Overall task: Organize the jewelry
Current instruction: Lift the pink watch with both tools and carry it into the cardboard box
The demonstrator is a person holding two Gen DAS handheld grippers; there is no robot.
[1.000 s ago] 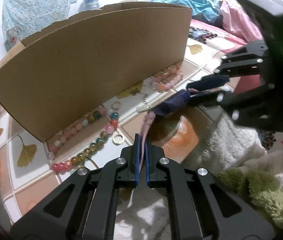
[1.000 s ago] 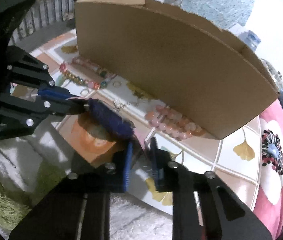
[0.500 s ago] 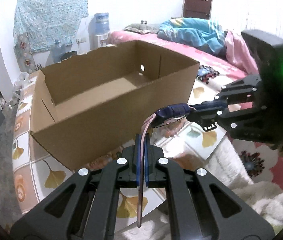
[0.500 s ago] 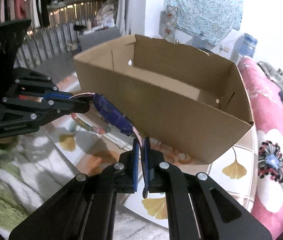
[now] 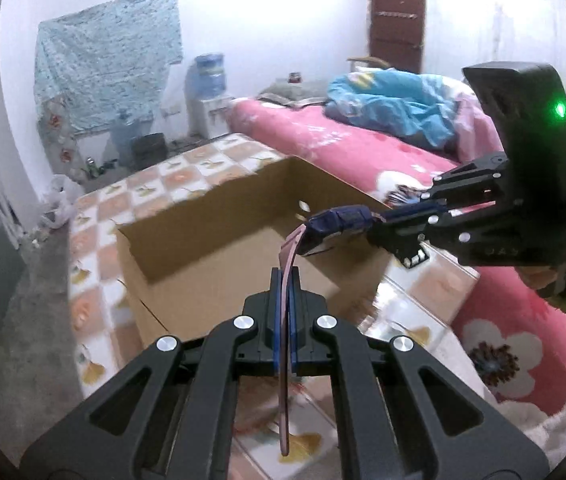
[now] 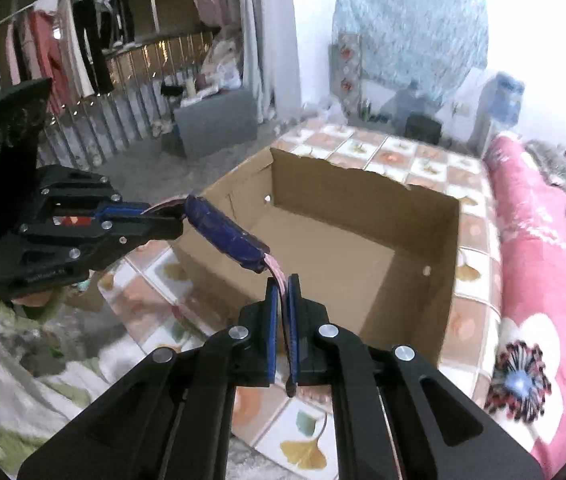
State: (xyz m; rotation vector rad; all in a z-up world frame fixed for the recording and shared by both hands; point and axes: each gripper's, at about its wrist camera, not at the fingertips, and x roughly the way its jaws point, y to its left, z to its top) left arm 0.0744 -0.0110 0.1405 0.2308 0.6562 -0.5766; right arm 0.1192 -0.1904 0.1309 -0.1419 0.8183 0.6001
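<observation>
A watch with a dark blue body (image 5: 339, 222) and pink straps is held between both grippers, above the near wall of an open cardboard box (image 5: 219, 248). My left gripper (image 5: 284, 280) is shut on one pink strap (image 5: 285, 352). My right gripper (image 6: 281, 284) is shut on the other strap end (image 6: 277, 274). The watch body (image 6: 225, 234) also shows in the right wrist view, with the box (image 6: 347, 248) behind it. The box looks empty inside.
The box stands on a tiled mat with ginkgo-leaf print (image 6: 303, 444). A pink floral bed (image 5: 343, 148) lies to the right. A grey bin (image 6: 215, 120) and a clothes rack (image 6: 75, 60) stand at the far left.
Both grippers have lifted the watch from the mat, where the beaded bracelets lie, up over the box. The right gripper has closed on its strap. The box's inside now shows.
</observation>
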